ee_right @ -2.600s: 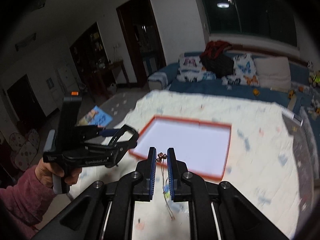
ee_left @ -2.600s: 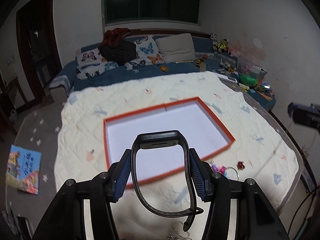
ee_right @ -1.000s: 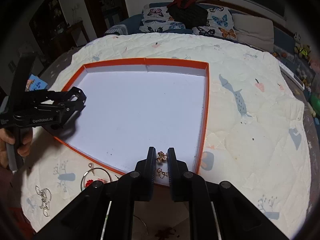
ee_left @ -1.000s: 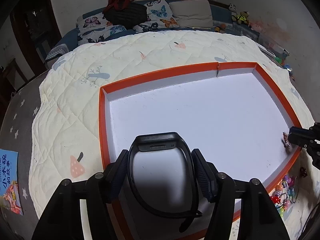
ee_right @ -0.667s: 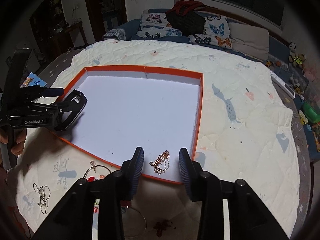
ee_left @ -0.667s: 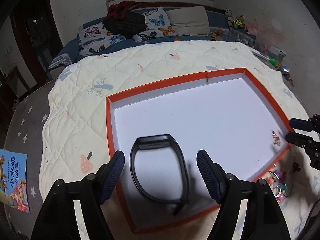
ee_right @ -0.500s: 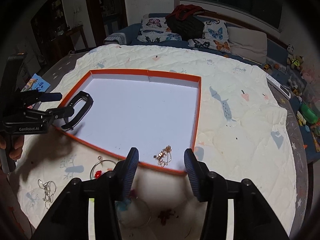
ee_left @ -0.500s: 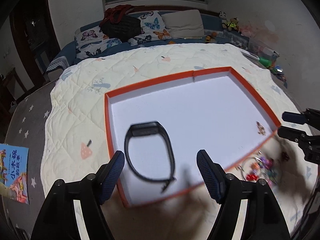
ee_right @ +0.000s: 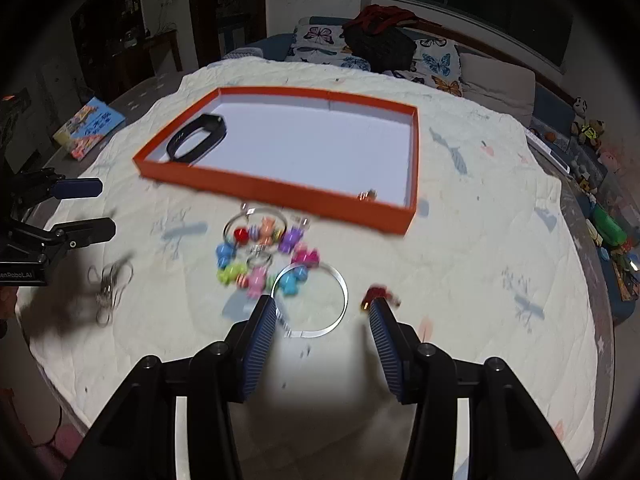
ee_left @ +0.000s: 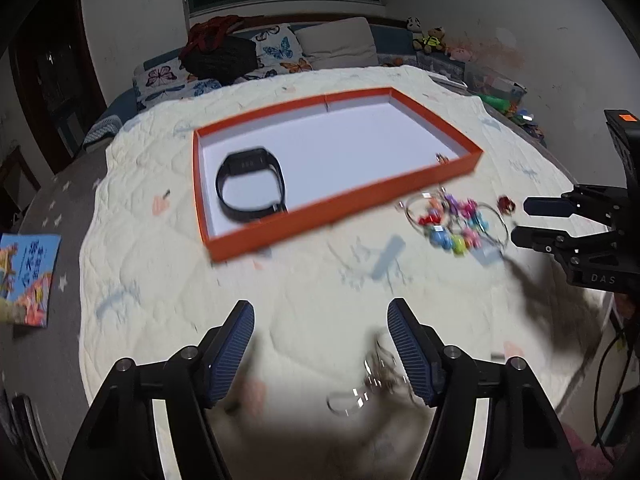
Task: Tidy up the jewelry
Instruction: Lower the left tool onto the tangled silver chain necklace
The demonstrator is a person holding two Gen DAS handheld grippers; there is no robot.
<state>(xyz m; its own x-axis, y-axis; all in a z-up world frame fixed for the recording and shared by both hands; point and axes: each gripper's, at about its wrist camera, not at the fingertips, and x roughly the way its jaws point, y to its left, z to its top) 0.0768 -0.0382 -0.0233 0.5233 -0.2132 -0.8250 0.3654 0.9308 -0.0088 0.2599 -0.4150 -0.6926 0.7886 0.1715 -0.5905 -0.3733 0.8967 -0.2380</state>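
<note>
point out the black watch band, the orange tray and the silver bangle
black watch band [ee_left: 250,184]: left wrist view, on its strap loop
orange tray [ee_right: 276,192]: right wrist view, on its near wall
silver bangle [ee_right: 342,286]: right wrist view, on its right arc

wire jewelry [ee_left: 370,384] blurred, gold earring [ee_right: 367,195] half-hidden

Bare quilted surface [ee_right: 460,264] ahead of both tools, orange tray [ee_right: 280,190] walling twelve o'clock (white middle free), bead bracelet [ee_right: 264,256] at eleven, silver ring [ee_right: 310,300] between right tool's [ee_right: 322,332] fingers
</note>
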